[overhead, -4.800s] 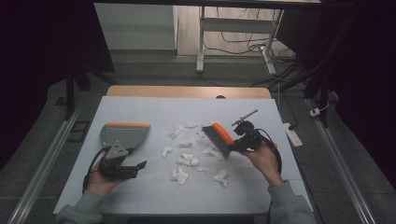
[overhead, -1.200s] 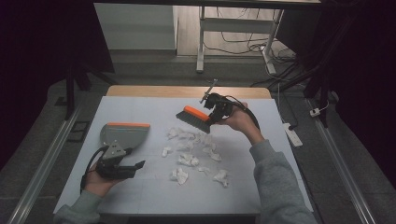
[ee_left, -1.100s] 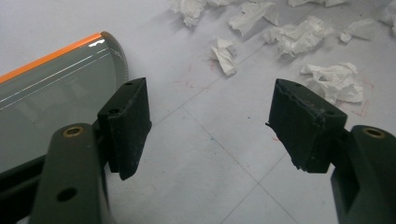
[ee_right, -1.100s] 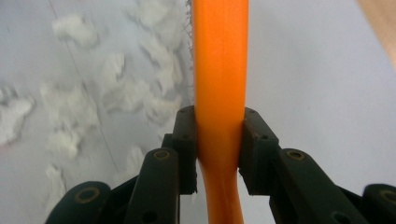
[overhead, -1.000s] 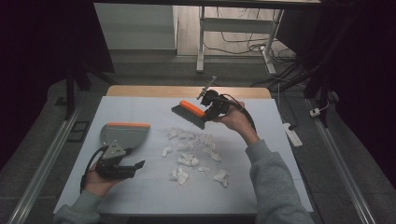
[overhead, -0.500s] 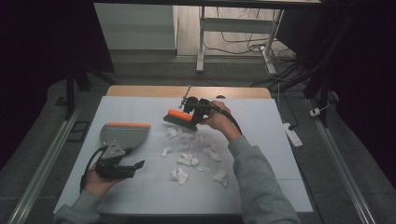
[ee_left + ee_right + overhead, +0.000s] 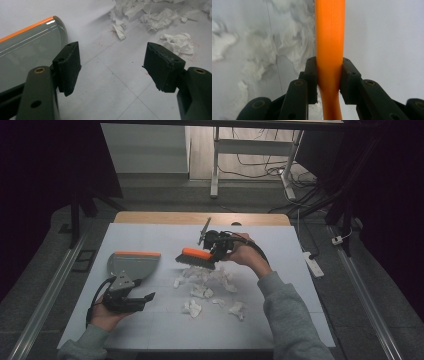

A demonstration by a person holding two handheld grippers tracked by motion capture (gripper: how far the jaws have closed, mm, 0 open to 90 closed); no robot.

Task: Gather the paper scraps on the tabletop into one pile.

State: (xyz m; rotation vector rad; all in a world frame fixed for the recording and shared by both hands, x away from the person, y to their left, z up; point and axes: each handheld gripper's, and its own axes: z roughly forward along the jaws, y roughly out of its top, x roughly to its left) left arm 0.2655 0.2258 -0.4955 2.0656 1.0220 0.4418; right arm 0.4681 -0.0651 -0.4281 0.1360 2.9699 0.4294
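My right gripper [image 7: 216, 247] is shut on the orange handle of a hand brush [image 7: 194, 256], whose bristles rest at the far edge of a pile of crumpled white paper scraps [image 7: 200, 280]. In the right gripper view the brush handle [image 7: 329, 30] runs straight up between the pads of the right gripper [image 7: 329, 62], with paper scraps [image 7: 262, 50] to its left. A grey dustpan [image 7: 131, 264] with an orange lip lies on the table at the left. My left gripper [image 7: 146, 299] sits just in front of it. The left gripper [image 7: 112, 53] is open and empty, the dustpan [image 7: 25, 50] beside its left jaw, scraps [image 7: 175, 43] beyond.
The table [image 7: 150, 235] has a pale top with a wooden far edge [image 7: 200, 218]. A white power strip [image 7: 313, 262] lies on the floor at the right. A desk leg [image 7: 215, 165] and cables stand behind the table.
My right hand has carried the brush leftward and down, from the far middle of the table to the far edge of the paper pile. The left hand and dustpan have not moved.
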